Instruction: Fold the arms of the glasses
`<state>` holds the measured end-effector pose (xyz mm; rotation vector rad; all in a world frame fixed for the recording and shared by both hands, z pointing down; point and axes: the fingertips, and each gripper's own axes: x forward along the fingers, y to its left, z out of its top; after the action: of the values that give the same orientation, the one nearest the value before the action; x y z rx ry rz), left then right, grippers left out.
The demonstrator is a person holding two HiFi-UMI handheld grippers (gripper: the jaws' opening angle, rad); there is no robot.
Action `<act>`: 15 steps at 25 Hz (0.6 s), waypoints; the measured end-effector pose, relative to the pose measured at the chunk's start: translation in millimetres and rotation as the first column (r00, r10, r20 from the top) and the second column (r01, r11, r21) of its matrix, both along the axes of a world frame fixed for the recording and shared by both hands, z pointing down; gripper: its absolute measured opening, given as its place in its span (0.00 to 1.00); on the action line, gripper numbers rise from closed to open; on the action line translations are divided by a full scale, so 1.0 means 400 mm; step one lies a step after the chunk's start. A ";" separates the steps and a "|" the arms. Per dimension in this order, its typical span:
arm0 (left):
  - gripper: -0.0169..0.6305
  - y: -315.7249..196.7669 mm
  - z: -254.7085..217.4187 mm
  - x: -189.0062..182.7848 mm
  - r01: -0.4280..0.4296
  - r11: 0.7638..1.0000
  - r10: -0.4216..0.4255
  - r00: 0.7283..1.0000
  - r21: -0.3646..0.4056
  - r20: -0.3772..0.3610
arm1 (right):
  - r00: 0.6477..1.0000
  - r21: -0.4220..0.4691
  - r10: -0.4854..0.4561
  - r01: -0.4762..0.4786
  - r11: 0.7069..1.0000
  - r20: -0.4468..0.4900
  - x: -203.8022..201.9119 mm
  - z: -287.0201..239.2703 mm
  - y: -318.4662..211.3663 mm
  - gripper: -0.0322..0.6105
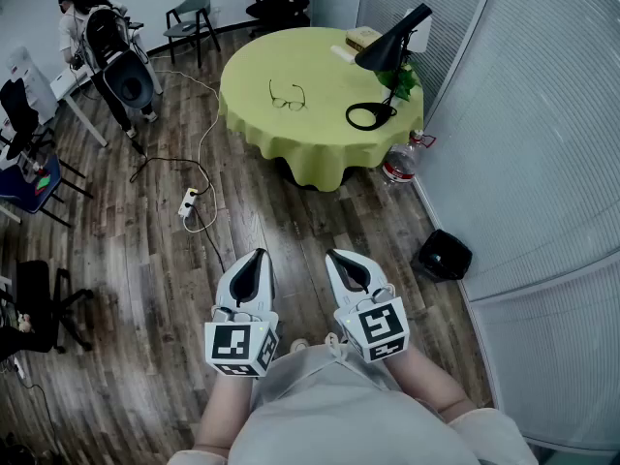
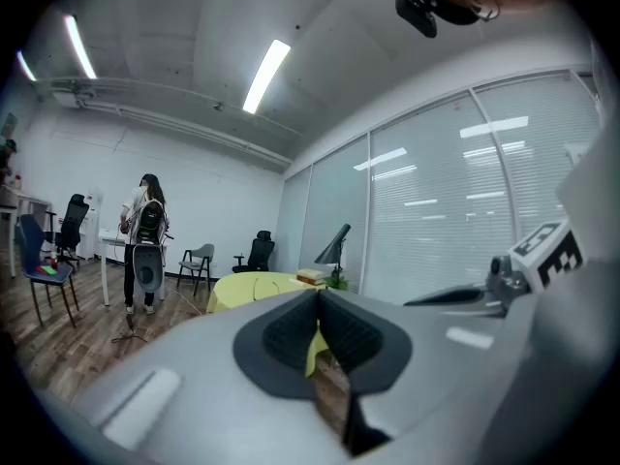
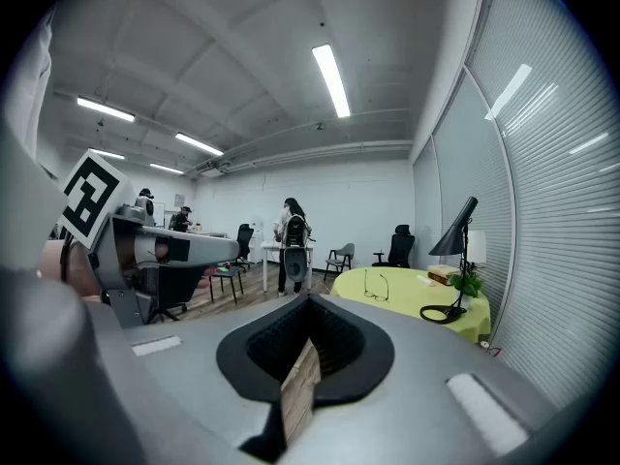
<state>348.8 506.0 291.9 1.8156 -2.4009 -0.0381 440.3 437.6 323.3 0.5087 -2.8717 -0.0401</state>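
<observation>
The glasses (image 1: 288,96) lie with arms unfolded on the round yellow-green table (image 1: 252,105), far ahead of me across the wooden floor. In the right gripper view the glasses (image 3: 376,287) show small on that table (image 3: 407,303). My left gripper (image 1: 255,257) and right gripper (image 1: 340,256) hang side by side close to my body, well short of the table. Both are shut with nothing between the jaws, as seen in the left gripper (image 2: 318,296) view and the right gripper (image 3: 309,302) view.
A black desk lamp (image 1: 387,51), books (image 1: 363,37) and a small plant (image 1: 404,82) share the table. A bottle (image 1: 399,163) stands by its foot, a black bin (image 1: 444,255) near the glass wall. A power strip (image 1: 188,201) with cables lies left; a person (image 1: 92,27) stands far left.
</observation>
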 end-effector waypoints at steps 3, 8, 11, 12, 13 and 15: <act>0.04 -0.001 0.003 -0.007 -0.002 1.000 0.002 1.000 -0.013 0.006 | 1.000 0.011 -0.007 0.007 1.000 -0.011 -0.012 0.000 0.001 0.05; 0.04 -0.006 0.005 -0.022 -0.021 1.000 0.021 1.000 -0.005 0.009 | 1.000 0.016 -0.010 0.011 1.000 -0.024 -0.038 0.007 0.004 0.05; 0.04 0.006 -0.001 -0.030 -0.037 0.999 0.037 0.999 0.009 0.009 | 1.000 -0.003 0.004 -0.004 1.000 -0.027 -0.047 0.006 0.014 0.05; 0.04 0.010 -0.003 -0.033 -0.042 0.999 0.042 0.999 0.010 0.011 | 1.000 -0.013 0.009 -0.009 1.000 -0.024 -0.051 0.005 0.017 0.05; 0.04 0.014 -0.003 -0.038 -0.046 0.999 0.046 0.999 0.010 0.014 | 1.000 -0.021 0.015 -0.015 1.000 -0.019 -0.056 0.005 0.018 0.05; 0.04 0.026 0.000 -0.053 -0.050 0.999 0.049 0.999 0.006 0.019 | 0.999 -0.031 0.032 -0.032 0.999 -0.017 -0.069 0.008 0.019 0.05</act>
<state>327.8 516.5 291.9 1.8856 -2.3697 -0.0235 412.9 445.3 326.7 0.5454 -2.8431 0.0051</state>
